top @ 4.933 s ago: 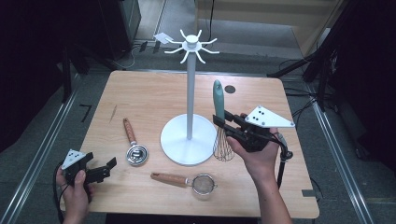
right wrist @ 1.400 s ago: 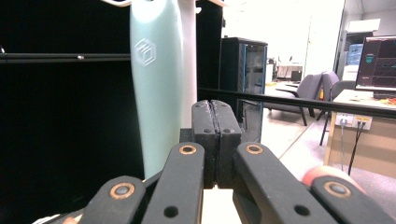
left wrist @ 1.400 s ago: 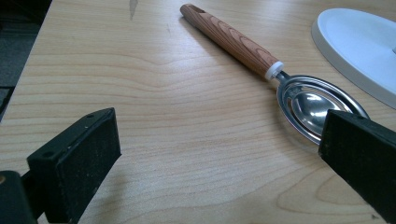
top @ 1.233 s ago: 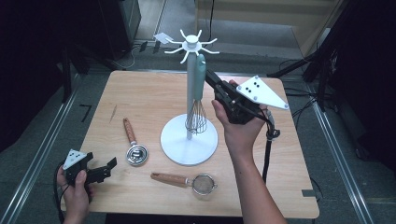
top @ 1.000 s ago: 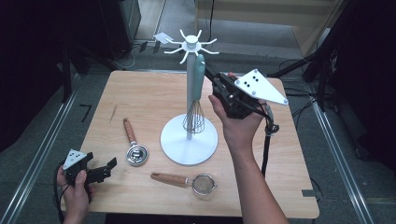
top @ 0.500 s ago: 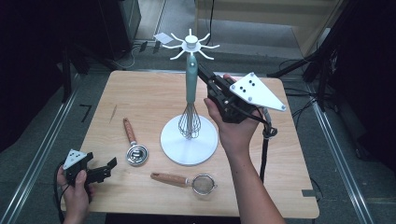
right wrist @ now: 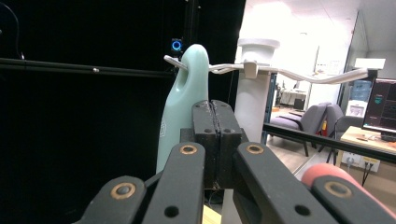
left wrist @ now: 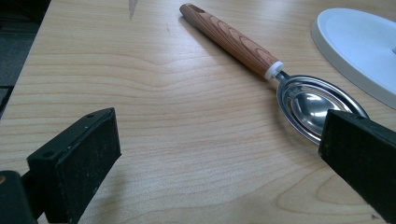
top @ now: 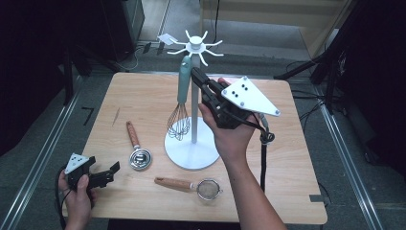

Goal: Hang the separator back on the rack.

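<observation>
The whisk (top: 181, 103) hangs from 1 of the white hooks of the stand (top: 195, 96), its pale green handle uppermost and its wire head dangling just above the stand's round base. In the right gripper view, the hook passes through the hole at the top of the handle (right wrist: 183, 107), close beside the white post (right wrist: 252, 93).

The right tongs (top: 197, 74) are up near the top of the post, pointing at the whisk's handle. Their 2 black jaws are pressed flat together with nothing between them; in the right gripper view their tips stand in front of the handle, and whether they touch it I cannot tell. The grey three-cornered plate (top: 249, 96) sits on top of this gripper, and its cable (top: 262, 158) trails down over the table (top: 287, 191).

The left tongs (top: 103, 175) rest low at the table's near left corner, held in the person's left hand (top: 79, 196). Their jaws are wide apart and hold nothing. In the left gripper view a spoon-like scoop with a wooden handle (left wrist: 271, 77) lies on the table just ahead of them, its steel bowl near the right jaw.

A small strainer with a wooden handle (top: 189, 186) lies on the table in front of the stand's base.
</observation>
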Demonstrator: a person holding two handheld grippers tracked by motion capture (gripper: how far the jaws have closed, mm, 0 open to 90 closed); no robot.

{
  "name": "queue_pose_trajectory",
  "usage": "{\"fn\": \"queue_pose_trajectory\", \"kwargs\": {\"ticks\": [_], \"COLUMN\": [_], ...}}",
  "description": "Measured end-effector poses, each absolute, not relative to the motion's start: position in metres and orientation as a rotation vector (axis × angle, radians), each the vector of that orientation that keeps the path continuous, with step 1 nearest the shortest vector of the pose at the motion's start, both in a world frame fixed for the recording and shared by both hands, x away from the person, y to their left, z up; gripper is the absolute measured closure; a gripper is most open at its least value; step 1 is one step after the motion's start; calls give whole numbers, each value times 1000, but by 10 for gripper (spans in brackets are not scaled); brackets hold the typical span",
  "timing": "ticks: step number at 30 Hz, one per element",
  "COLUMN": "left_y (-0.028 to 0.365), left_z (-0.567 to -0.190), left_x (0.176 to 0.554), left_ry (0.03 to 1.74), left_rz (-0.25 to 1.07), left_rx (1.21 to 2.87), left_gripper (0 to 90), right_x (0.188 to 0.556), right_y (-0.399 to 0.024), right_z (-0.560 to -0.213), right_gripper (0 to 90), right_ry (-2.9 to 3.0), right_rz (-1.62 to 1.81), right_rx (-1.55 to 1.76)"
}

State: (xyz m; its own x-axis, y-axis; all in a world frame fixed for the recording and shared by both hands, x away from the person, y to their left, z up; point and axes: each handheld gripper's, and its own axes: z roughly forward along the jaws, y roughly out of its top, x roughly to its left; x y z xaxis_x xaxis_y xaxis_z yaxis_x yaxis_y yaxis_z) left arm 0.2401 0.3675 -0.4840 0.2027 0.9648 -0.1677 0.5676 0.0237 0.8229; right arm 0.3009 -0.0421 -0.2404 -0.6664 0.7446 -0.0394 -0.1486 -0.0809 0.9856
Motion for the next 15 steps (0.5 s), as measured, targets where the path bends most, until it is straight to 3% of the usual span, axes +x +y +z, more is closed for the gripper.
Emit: {"fn": "queue_pose_trajectory", "kwargs": {"ticks": [15], "left_y": [367], "left_z": [-484], "left_x": [240], "left_ry": [1470], "left_rz": [610], "left_rx": [1653], "left_gripper": [0], "right_x": [300], "right_y": [-42], "right_z": [-243], "right_gripper": [900], "right_ry": [1593], "right_rz": [1810], "right_rx": [645]}}
